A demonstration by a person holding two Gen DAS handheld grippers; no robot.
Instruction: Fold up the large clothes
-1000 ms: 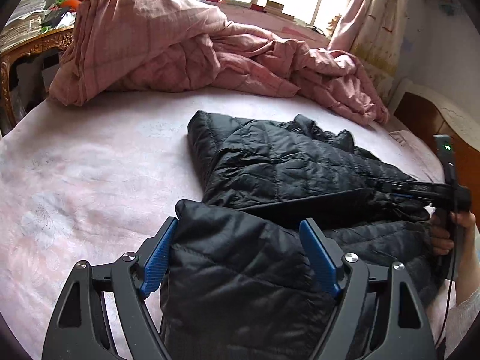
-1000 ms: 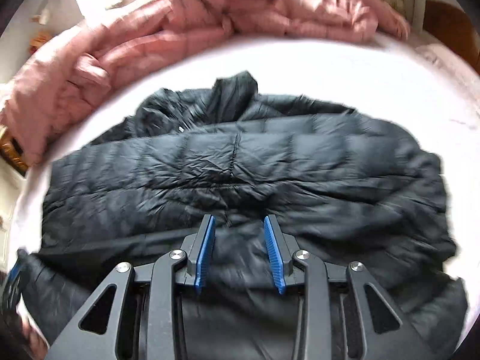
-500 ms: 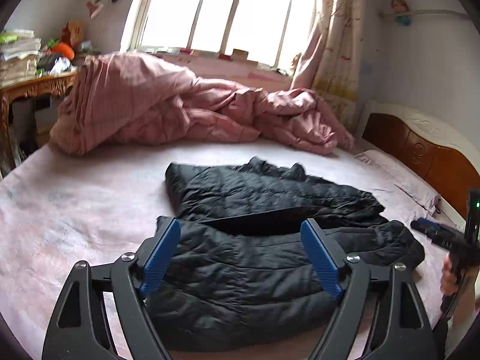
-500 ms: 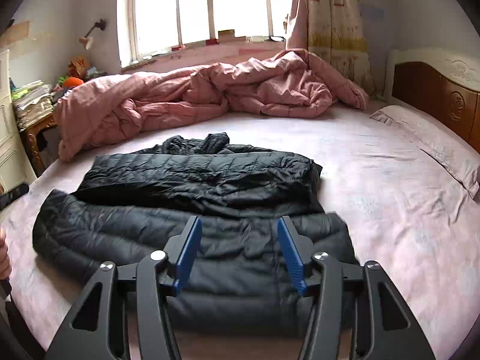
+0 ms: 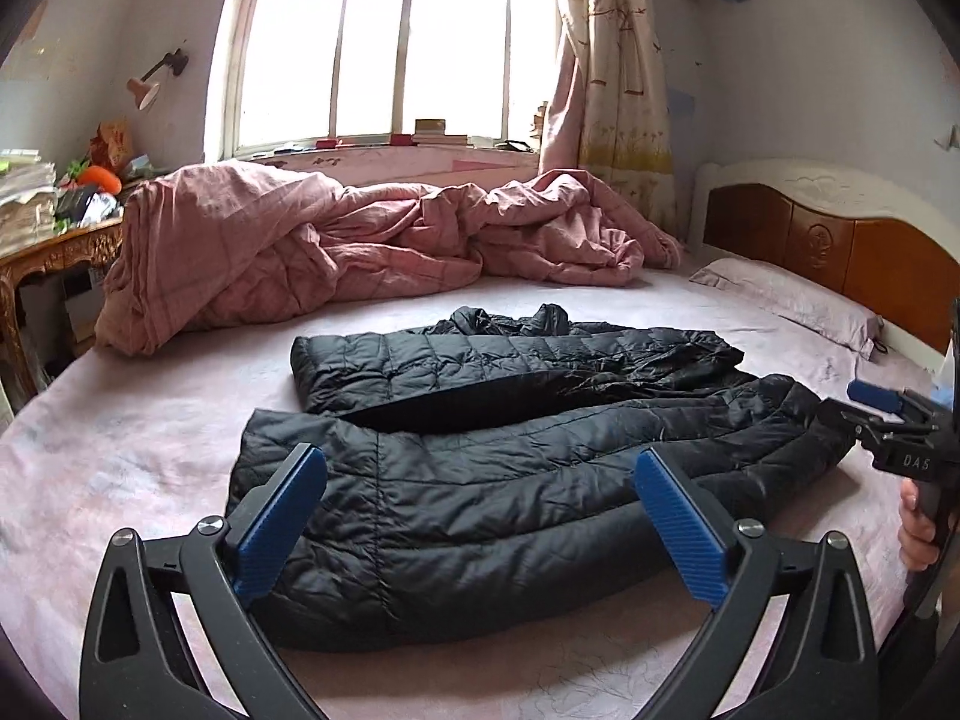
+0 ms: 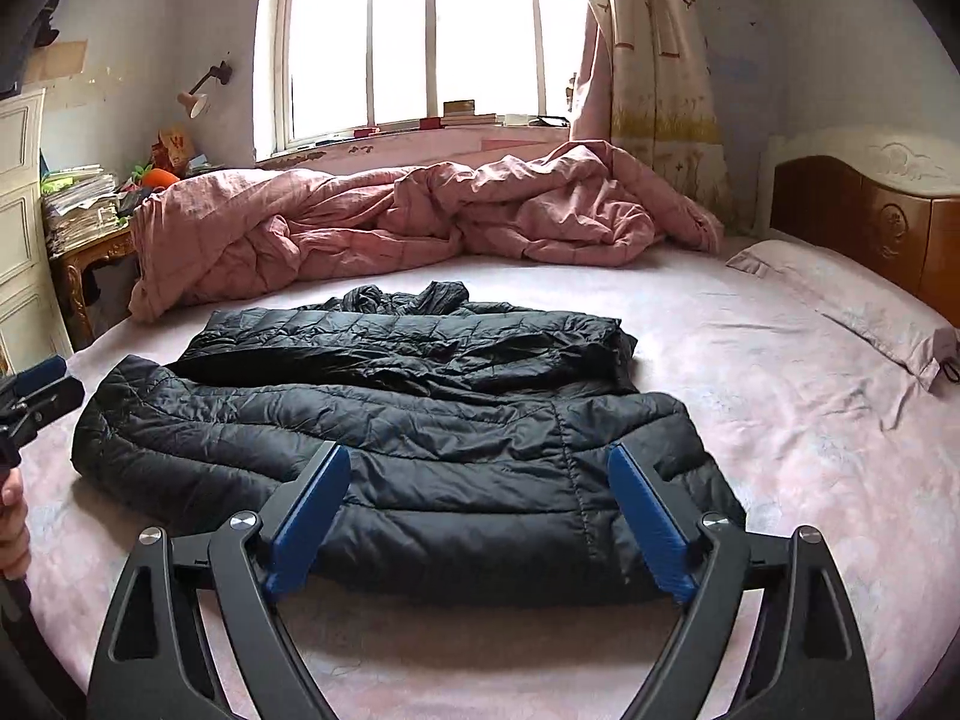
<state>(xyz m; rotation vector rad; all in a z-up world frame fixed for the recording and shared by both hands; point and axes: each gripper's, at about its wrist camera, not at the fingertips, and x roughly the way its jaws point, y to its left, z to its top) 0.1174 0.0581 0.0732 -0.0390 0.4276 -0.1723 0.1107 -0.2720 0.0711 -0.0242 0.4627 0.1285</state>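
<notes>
A black quilted jacket lies folded lengthwise on the pink bed sheet, its near half doubled over the far half, hood at the far edge. My left gripper hovers in front of the jacket's left end, its jaws opening wide with nothing gripped. My right gripper hovers in front of the jacket's right part, jaws also opening, no cloth pinched. The right gripper also shows at the left wrist view's right edge, held by a hand. The left gripper shows at the right wrist view's left edge.
A crumpled pink quilt lies along the far side under the window. A pillow and a wooden headboard are on the right. A cluttered wooden side table stands at the left. Bare sheet lies right of the jacket.
Both grippers have drawn back from the jacket and risen; it now lies flat, folded, farther off. Both sets of jaws have spread wider, the right one much more.
</notes>
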